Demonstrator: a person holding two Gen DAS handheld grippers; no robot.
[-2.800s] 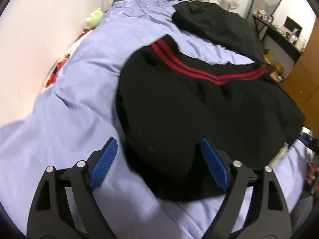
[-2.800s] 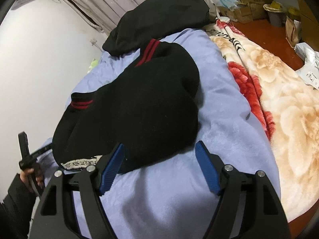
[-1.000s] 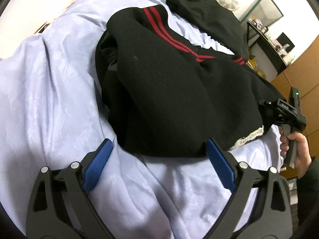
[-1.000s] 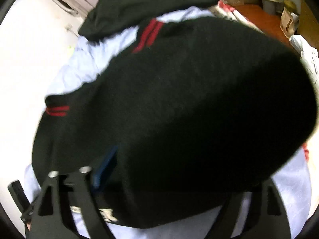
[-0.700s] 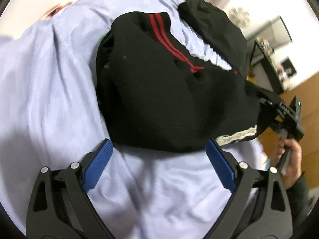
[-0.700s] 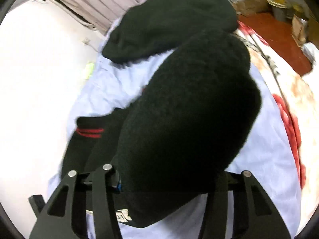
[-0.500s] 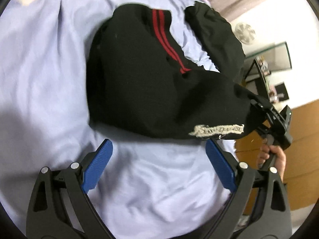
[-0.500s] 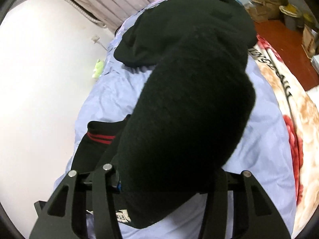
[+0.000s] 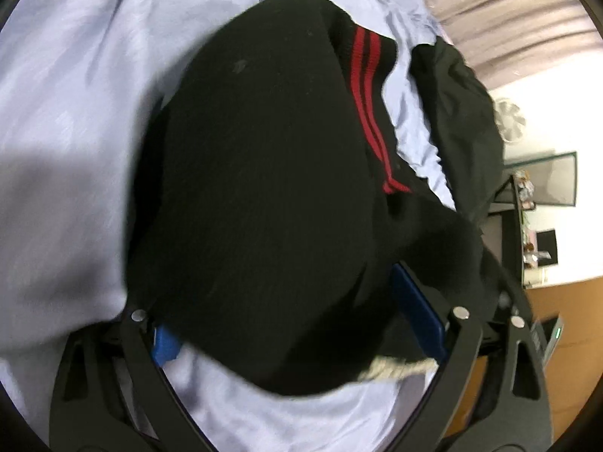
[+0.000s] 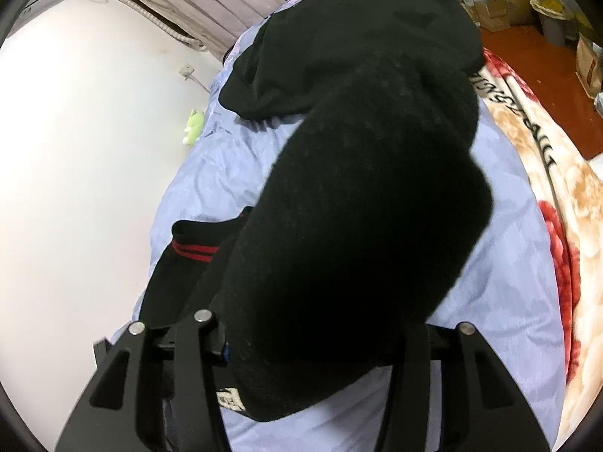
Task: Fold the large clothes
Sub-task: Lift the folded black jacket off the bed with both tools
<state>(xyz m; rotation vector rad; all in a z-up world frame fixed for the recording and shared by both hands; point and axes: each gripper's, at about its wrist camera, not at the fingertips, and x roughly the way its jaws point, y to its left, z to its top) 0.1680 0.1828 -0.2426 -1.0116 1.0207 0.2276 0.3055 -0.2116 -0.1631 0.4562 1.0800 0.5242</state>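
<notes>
A black knit sweater with red stripes (image 9: 264,173) lies on the lilac bed sheet (image 9: 68,75). In the left wrist view its near edge now lies between my left gripper's (image 9: 297,320) wide-apart blue pads (image 9: 418,312), which stand open around the cloth. In the right wrist view the sweater (image 10: 350,226) bulges up over my right gripper (image 10: 312,342), which is shut on its hem; a white label (image 10: 230,401) shows at the lower edge. The right fingertips are hidden by the cloth.
A second black garment (image 10: 339,37) lies at the far end of the bed. A floral blanket (image 10: 565,188) hangs on the right side. A green plush toy (image 10: 193,126) sits by the white wall. Boxes and a fan stand beyond the bed.
My right gripper has shut on the sweater's hem and lifted it. My left gripper has moved forward so the sweater's edge sits between its open pads.
</notes>
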